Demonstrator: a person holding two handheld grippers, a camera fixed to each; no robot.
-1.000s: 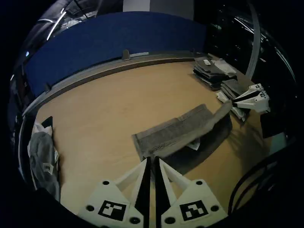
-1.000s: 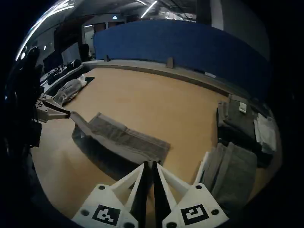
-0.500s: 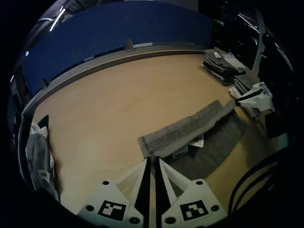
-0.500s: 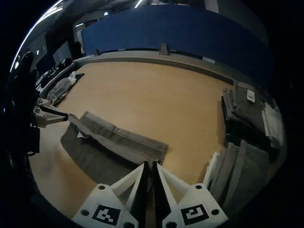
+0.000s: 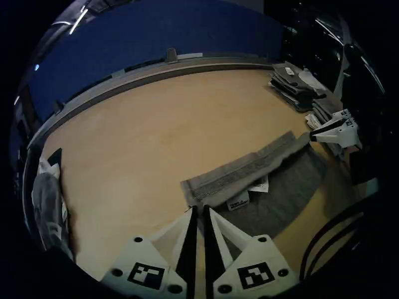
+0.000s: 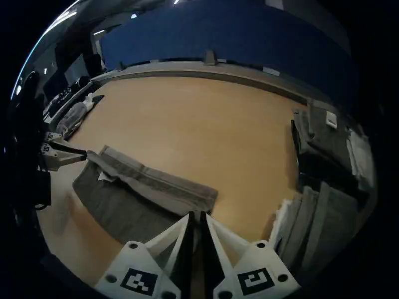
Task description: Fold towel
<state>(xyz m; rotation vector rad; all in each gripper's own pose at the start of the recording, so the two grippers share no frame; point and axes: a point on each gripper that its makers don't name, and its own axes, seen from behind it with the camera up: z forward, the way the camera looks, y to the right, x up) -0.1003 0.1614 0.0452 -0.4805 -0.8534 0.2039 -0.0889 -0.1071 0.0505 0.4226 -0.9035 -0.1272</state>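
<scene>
**Grey towel pinched at both ends of its folded band**

The towel [image 5: 279,184] lies on the wooden table [image 5: 144,124], a little right of the middle in the left gripper view; its lower layer is spread flat, and a narrower band is doubled over along its far side. Two white tags [image 5: 238,203] show at the line where the band meets the lower layer. The left gripper [image 5: 199,210] is at the near end of the folded band; its tongs are drawn narrow, with only a thin dark slit between them, and the towel's corner sits between their tips. The right gripper [image 5: 310,135] is at the band's other end, to the right and farther off; its tongs too are closed to a point on the towel's edge. The band runs fairly straight from one gripper to the other, low over the table; whether it rests on the lower layer all along cannot be told. At the far right edge of the table are stacks of folded cloths [image 5: 294,85]; at the near left edge lies a bundle of cloth [image 5: 46,199]; a blue partition [image 5: 149,45] closes the far side of the table.
</scene>
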